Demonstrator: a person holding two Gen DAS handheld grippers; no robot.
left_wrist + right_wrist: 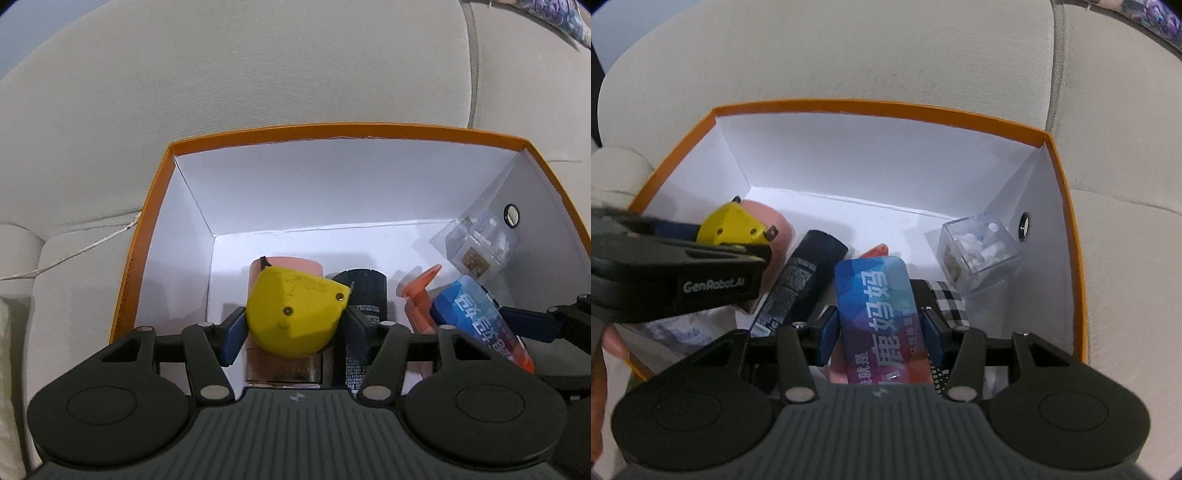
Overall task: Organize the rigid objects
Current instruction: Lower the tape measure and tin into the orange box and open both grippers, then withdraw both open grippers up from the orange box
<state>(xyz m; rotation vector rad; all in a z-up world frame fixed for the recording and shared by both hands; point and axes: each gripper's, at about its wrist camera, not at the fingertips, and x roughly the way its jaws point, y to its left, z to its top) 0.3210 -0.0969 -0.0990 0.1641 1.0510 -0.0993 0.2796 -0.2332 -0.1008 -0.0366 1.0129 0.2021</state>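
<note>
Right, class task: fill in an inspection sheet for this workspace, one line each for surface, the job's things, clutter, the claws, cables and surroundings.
Surface: beige sofa cushion under an orange box with white inside walls.
Job's things: yellow tape measure and blue printed pack, both held over the box; inside lie a pink cylinder, black tube and clear plastic cube.
Clutter: orange plastic piece, checkered item, crumpled white wrapper.
Claws: left claw shut on the tape measure; right claw shut on the blue pack.
Cables: white string across the cushion.
Surroundings: patterned fabric at top right.
</note>
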